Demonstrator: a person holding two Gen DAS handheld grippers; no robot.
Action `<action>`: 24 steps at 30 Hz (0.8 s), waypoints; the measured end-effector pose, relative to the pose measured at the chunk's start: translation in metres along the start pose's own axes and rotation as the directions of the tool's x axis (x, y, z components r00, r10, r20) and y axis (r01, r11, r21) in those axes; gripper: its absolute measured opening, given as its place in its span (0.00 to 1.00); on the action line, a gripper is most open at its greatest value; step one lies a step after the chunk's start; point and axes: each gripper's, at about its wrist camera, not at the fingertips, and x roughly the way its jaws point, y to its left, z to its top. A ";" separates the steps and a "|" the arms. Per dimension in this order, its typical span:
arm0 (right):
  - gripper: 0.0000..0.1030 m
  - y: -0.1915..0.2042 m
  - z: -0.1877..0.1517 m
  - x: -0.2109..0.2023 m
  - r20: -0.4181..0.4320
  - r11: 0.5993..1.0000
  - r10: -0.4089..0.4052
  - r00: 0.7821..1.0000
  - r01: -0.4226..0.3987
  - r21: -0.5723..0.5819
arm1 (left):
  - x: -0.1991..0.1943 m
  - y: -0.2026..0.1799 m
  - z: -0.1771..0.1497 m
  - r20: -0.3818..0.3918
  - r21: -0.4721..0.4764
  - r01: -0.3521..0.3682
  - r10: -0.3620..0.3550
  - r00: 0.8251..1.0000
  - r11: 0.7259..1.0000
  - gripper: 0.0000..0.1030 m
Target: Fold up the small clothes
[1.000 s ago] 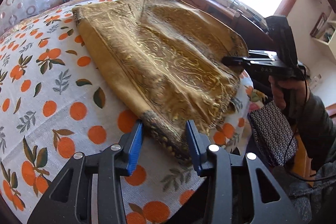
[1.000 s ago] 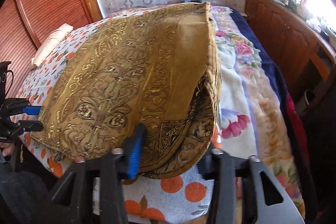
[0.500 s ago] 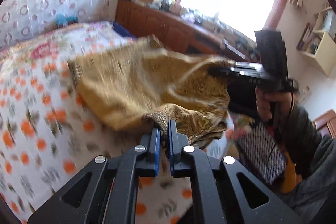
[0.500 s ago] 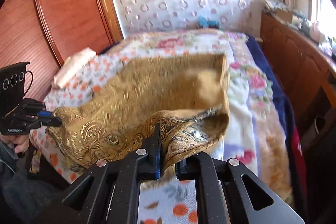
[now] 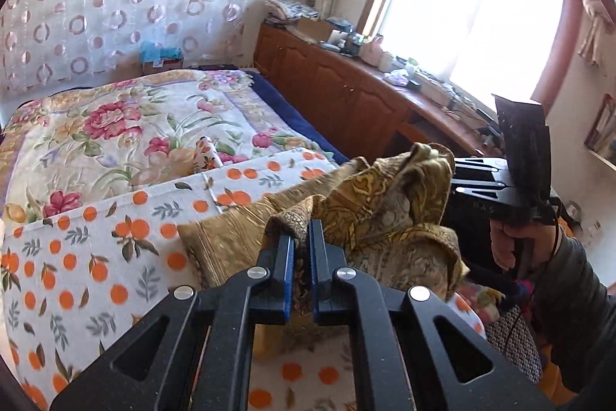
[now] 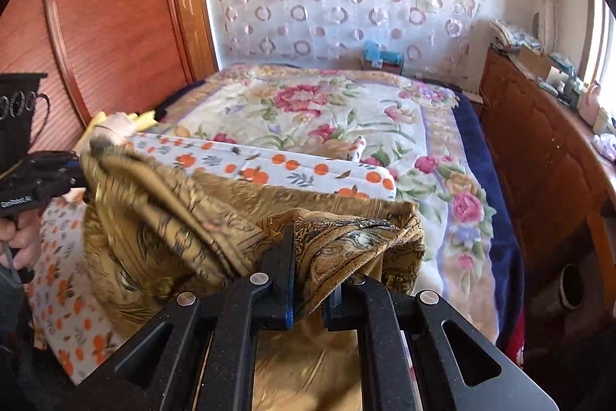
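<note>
A gold brocade cloth [image 5: 385, 218] with a dark patterned border hangs lifted over the near edge of the bed. My left gripper [image 5: 301, 230] is shut on one of its near corners. My right gripper [image 6: 308, 257] is shut on the other near corner of the cloth [image 6: 184, 230]. The right gripper also shows in the left wrist view [image 5: 477, 180], raised at the right with the cloth bunched against it. The left gripper shows at the left edge of the right wrist view [image 6: 65, 168]. The cloth sags between the two grippers, and its far part still lies on the bed.
The bed carries a white sheet with orange fruit print [image 5: 77, 249] over a floral blanket [image 6: 327, 110]. A wooden cabinet [image 5: 346, 95] with clutter runs under the window at the right. A wooden headboard [image 6: 115, 18] stands at the left.
Both grippers closed on the cloth's near corners and lifted them up off the bed. The cloth, flat a second ago, is now bunched and raised at its near edge.
</note>
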 end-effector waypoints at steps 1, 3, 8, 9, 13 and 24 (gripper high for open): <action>0.09 -0.003 0.005 0.010 -0.016 1.000 0.001 1.000 -0.001 0.005 | 0.007 0.006 0.003 -0.006 -0.010 -0.010 0.010 1.000 1.000 0.07; 0.09 -0.011 0.015 0.032 -0.049 1.000 0.009 0.999 -0.008 0.030 | 0.024 0.022 0.006 -0.024 -0.029 -0.044 0.043 0.999 0.999 0.07; 0.19 -0.016 0.028 0.043 -0.058 0.999 0.005 0.998 -0.002 0.047 | 0.061 0.055 0.005 -0.096 -0.085 -0.084 0.075 0.993 0.993 0.07; 0.21 -0.015 0.028 0.037 -0.047 0.999 -0.004 0.999 0.006 0.045 | 0.068 0.059 0.006 -0.108 -0.091 -0.084 0.075 0.991 0.992 0.07; 0.55 -0.011 0.022 0.006 0.027 0.993 -0.111 0.993 0.110 0.032 | 0.084 0.066 0.000 -0.143 -0.092 -0.106 0.092 0.985 0.990 0.07; 0.58 0.035 -0.063 -0.046 0.022 0.996 -0.086 0.996 0.087 -0.013 | 0.060 0.057 0.000 -0.092 0.009 -0.133 0.134 0.987 0.991 0.52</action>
